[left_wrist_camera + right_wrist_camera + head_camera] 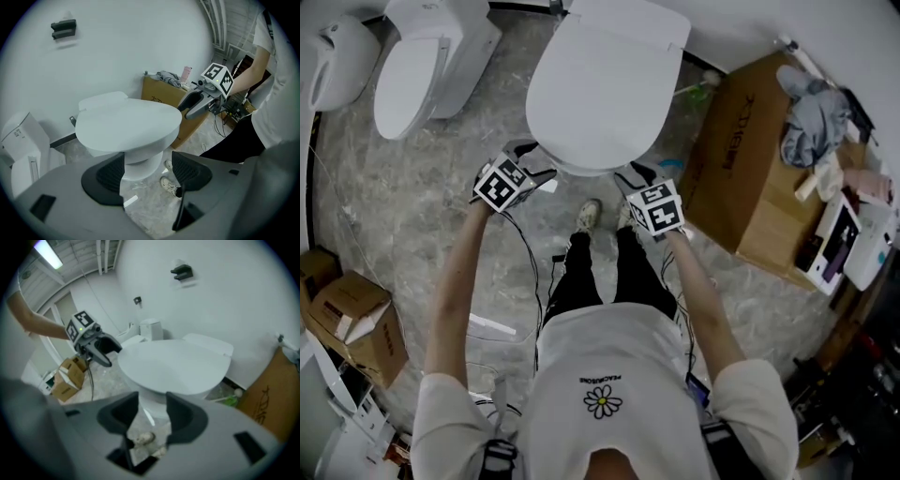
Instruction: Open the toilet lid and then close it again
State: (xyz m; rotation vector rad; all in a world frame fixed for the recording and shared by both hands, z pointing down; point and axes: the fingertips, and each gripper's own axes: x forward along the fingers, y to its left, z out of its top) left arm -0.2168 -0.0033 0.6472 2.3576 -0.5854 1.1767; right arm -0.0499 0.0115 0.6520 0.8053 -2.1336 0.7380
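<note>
The white toilet stands at the top middle of the head view with its lid (602, 80) lying shut. My left gripper (528, 159) hovers just off the bowl's front left edge, and my right gripper (633, 174) just off the front right edge. In the left gripper view the jaws (147, 166) stand open and empty, with the lid (126, 124) ahead and a little above them. The right gripper view shows its jaws (152, 405) open too, empty, short of the lid (173, 366). Neither gripper touches the toilet.
A second toilet (422, 70) and another white fixture (333, 61) stand at the left. A large cardboard box (750, 159) with clothes on top sits close on the right. Smaller boxes (352, 314) lie at lower left. Cables (530, 272) trail by the person's shoes (589, 216).
</note>
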